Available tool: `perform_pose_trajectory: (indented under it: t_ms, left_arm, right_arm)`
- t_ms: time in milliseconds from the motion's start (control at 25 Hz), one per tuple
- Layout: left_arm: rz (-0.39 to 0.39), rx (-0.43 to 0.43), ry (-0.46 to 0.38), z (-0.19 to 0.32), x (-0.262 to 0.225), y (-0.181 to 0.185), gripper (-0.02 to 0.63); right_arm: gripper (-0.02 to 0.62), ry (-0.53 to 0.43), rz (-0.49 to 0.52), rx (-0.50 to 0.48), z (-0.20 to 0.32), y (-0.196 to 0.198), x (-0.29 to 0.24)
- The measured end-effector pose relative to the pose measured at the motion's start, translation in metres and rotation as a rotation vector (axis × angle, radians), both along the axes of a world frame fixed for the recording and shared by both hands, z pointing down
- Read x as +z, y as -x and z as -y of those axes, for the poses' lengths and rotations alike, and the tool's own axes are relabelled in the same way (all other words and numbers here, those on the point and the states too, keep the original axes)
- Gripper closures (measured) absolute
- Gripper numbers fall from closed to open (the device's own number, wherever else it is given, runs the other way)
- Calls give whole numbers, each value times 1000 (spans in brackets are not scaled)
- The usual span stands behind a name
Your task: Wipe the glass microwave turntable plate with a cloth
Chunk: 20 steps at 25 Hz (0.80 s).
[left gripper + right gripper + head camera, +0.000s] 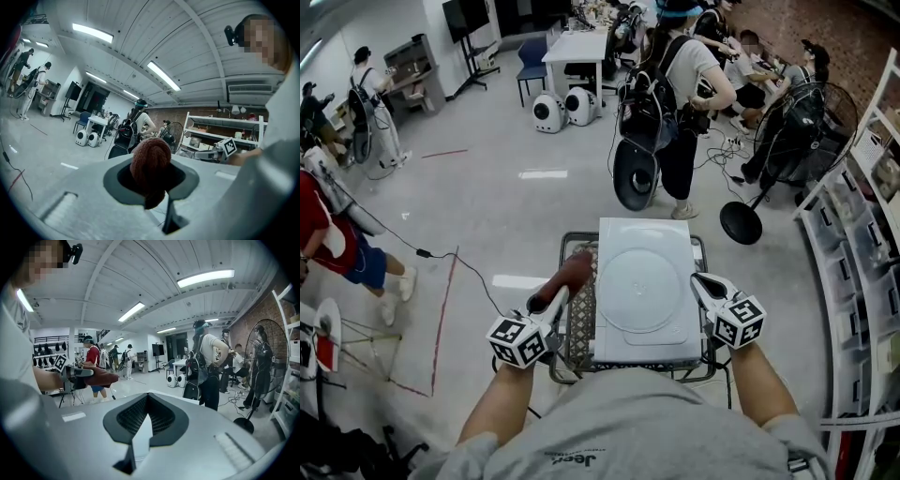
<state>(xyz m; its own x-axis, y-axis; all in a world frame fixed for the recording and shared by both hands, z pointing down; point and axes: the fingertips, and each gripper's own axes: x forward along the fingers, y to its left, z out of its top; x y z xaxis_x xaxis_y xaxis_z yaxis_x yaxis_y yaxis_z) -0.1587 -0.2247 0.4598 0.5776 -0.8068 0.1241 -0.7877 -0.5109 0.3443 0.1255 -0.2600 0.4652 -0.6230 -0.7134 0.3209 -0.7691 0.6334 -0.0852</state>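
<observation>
a: head view first. where's the plate?
b: the glass turntable plate (639,286) lies flat on top of a white microwave (623,349), which rests on a wire cart (576,330). the left gripper (560,296) is at the microwave's left edge, clamped on a rust-brown knitted cloth (573,271). the cloth pokes out past its tips, beside the plate but off it.
a: and the other claw?
b: the right gripper (700,281) is at the microwave's right edge, tips pointing in toward the plate and near its rim. i can't tell if they touch it.
a: left gripper view?
b: the cloth (150,160) is bunched into a ball and pinched between the jaws. the right gripper (220,151) shows off to the right. a person with a backpack (129,130) stands well beyond.
a: right gripper view?
b: the right gripper (146,420) has its jaws pressed together, nothing between them. over to the left, the left gripper (75,373) grips the cloth (101,377).
</observation>
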Motion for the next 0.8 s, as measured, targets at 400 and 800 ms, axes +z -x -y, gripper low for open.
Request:
perform_pose_trajectory:
  t_ms: [400,800]
  left_arm:
    - [-8,5,2,-6,4,-4,535]
    - [-15,9,3,-1,2,0,536]
  right_arm:
    - [588,-4,-3,0,-3,-2,0]
    - [588,-7,-7,-6,2,5,-2]
